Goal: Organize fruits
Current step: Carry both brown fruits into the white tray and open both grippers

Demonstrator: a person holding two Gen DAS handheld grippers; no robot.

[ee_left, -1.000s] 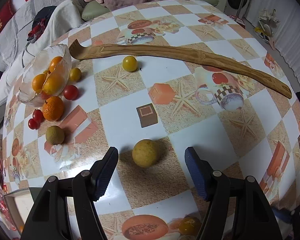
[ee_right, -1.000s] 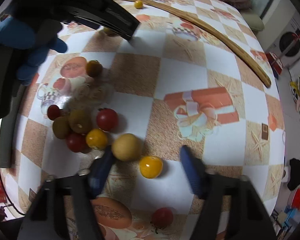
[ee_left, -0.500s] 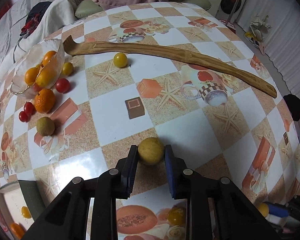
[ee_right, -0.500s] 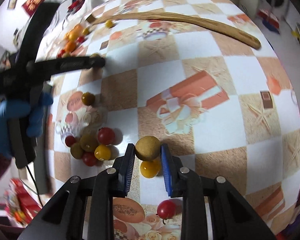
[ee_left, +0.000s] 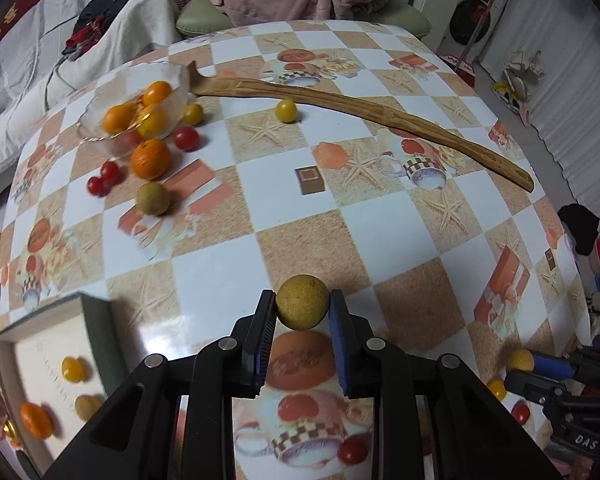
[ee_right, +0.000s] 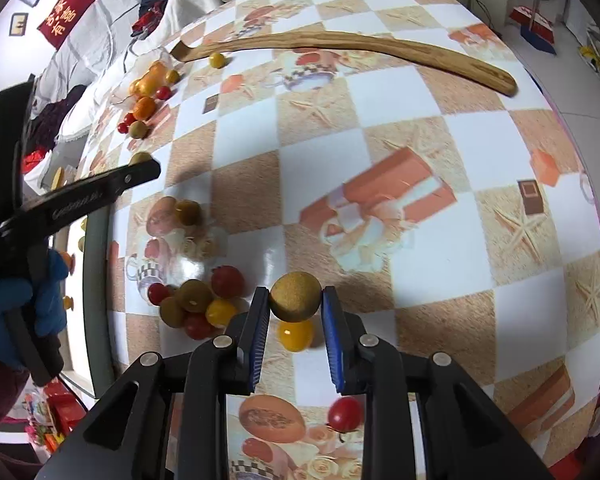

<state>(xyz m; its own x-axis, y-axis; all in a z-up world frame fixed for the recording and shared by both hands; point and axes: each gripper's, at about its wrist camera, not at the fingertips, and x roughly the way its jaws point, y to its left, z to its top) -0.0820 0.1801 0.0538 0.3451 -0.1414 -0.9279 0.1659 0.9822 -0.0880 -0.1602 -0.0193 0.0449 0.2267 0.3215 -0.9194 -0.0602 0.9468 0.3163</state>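
In the left wrist view, a shallow tray [ee_left: 96,320] with a dark rim and pale floor is sitting at the lower left, holding three small fruits that show clearly: one yellow, one tan, one orange. Beyond it a clear glass bowl [ee_left: 100,136] with a wavy rim is lying tipped on the tabletop [ee_left: 228,280], orange and yellow fruits showing through its wall. Just outside it, a dimpled orange mandarin [ee_left: 151,158], a dull green-brown round fruit [ee_left: 153,199] and three glossy red cherry tomatoes are sitting loose. A long, curved wooden stick [ee_left: 380,114] with visible grain is stretching across the far side, one smooth yellow cherry tomato [ee_left: 285,110] just beside it. The tabletop covering is shiny, printed in white and sandy checks.

The left gripper [ee_left: 302,312] is pinching a matte, speckled yellow-brown ball of fruit, the left longan [ee_left: 302,302], between two ribbed blue-faced fingers, clear above the surface.

In the right wrist view, a cluster of small round fruits [ee_right: 198,306] is sitting to the left: olive, red and yellow skins, touching one another. The right gripper [ee_right: 295,312] is clamping a second rough-skinned brownish ball, the right longan [ee_right: 295,297], between its two fingers. A glossy yellow tomato [ee_right: 296,334] is lying directly beneath, and one red tomato [ee_right: 345,414] nearer the camera.
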